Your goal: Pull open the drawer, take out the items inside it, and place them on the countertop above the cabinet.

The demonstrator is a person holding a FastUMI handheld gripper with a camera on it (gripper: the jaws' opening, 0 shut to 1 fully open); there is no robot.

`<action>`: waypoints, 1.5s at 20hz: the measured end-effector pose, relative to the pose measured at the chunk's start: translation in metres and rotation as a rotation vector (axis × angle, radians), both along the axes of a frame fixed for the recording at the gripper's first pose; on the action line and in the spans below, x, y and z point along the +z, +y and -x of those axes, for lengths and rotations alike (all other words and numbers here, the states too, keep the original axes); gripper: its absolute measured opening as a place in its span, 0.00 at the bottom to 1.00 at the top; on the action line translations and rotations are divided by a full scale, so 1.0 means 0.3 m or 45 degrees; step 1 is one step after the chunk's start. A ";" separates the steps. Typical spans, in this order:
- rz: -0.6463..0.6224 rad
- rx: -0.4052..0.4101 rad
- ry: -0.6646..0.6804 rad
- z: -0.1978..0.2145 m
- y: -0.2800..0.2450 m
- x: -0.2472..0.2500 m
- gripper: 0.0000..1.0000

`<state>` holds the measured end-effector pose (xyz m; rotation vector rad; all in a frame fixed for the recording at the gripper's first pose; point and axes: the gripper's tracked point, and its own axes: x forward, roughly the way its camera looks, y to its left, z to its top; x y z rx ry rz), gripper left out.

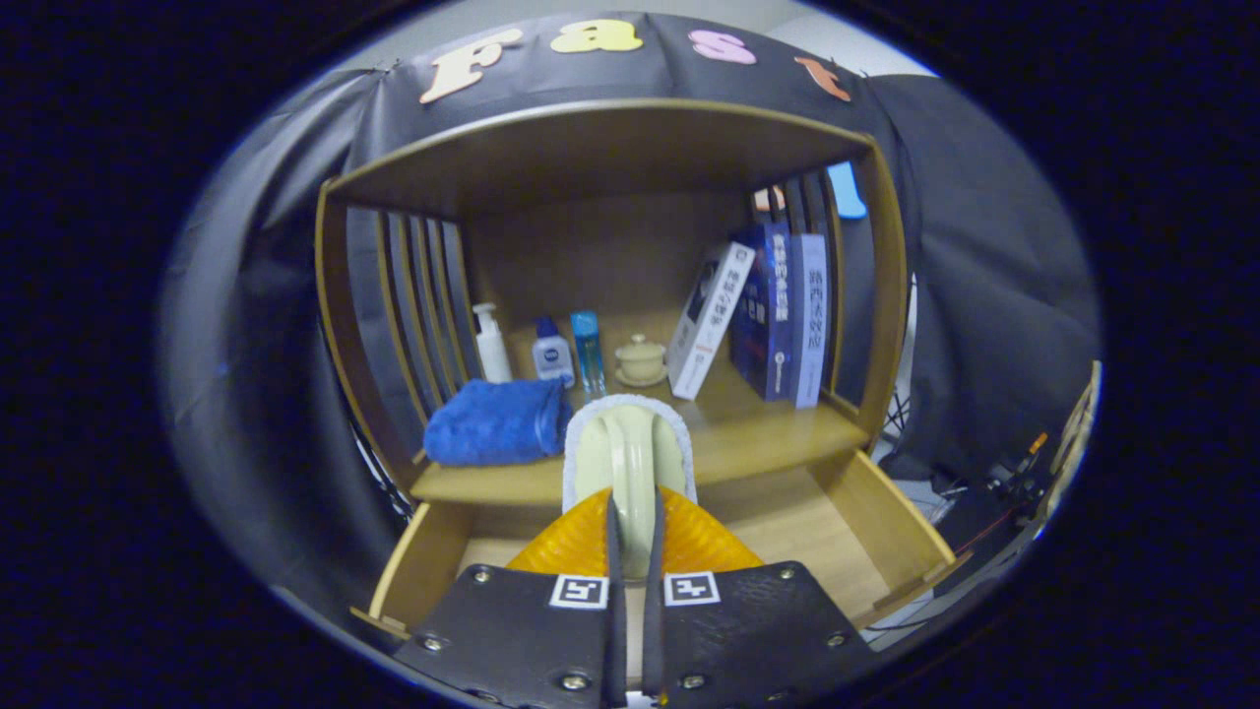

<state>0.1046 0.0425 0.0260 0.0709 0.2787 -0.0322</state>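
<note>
Drawer (866, 512) stands pulled open below the worktop (758, 433); the hand-held gripper (633, 532) is clamped on a brush's pale handle (630, 463) — orange body (689, 542) beneath.

gripper (633, 591): two broad flat plates side by side, with a narrow slot between them
surface: pebbled, matte texture on both plates
screws: round metal heads near the plate corners and along their near edges
markings: one square black-and-white tag on the inner far corner of each plate
fingers (614, 551): two thin strips running forward from the slot, close together and parallel
</note>
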 end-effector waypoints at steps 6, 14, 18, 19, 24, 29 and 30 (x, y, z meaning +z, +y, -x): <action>0.046 0.001 0.029 -0.183 0.004 0.082 0.07; 0.146 -0.017 0.368 -0.532 -0.024 -0.240 0.07; 0.289 -0.097 0.235 -0.733 -0.080 -0.241 0.07; 0.308 -0.091 0.210 -0.749 -0.081 -0.232 0.07; 0.207 -0.017 0.114 -0.720 -0.026 -0.176 0.15; 0.073 -0.014 -0.073 -0.458 -0.001 -0.003 0.61; 0.052 -0.003 -0.080 -0.383 0.008 0.006 0.70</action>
